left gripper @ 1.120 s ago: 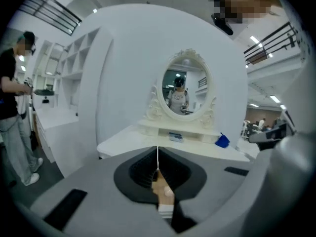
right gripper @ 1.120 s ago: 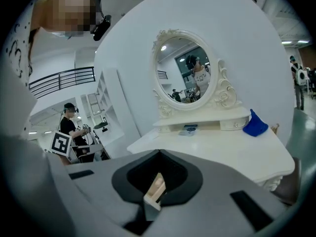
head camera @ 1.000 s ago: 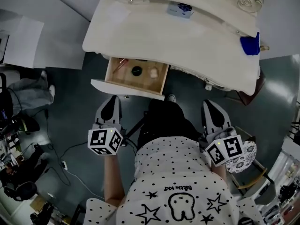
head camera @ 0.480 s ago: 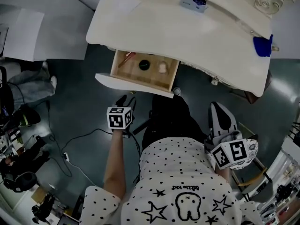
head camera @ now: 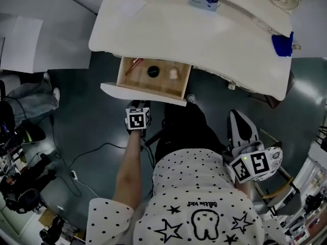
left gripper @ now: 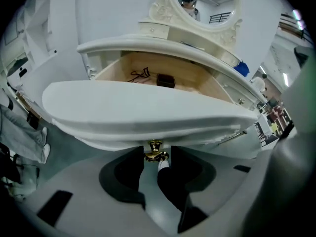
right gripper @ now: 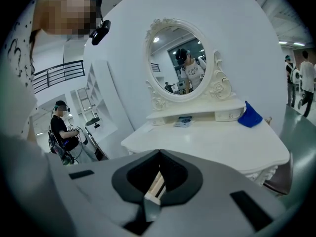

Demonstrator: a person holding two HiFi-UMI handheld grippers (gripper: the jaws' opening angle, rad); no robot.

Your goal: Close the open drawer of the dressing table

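The white dressing table (head camera: 204, 40) has its wooden drawer (head camera: 153, 78) pulled out, with small items inside. The white drawer front (left gripper: 148, 112) fills the left gripper view, a brass knob (left gripper: 156, 152) hanging under it. My left gripper (head camera: 137, 108) points steeply down just in front of the drawer front. Its jaws have just been opening and now stand open. In its own view, the left gripper (left gripper: 157, 149) has the knob between its tips, the pads not pressing it. My right gripper (head camera: 237, 117) hangs by my right side. In its own view, the right gripper (right gripper: 159, 154) is shut and empty.
A blue cloth (head camera: 281, 44) and a small box (head camera: 203, 1) lie on the tabletop. An oval mirror (right gripper: 180, 58) stands at the back. Cables (head camera: 92, 152) run over the dark floor. Another person (head camera: 30, 101) is at the left. My legs stand right below the drawer.
My left gripper has dropped from beside my body and tipped downward, ending close under the drawer front. The right gripper has stayed where it was.
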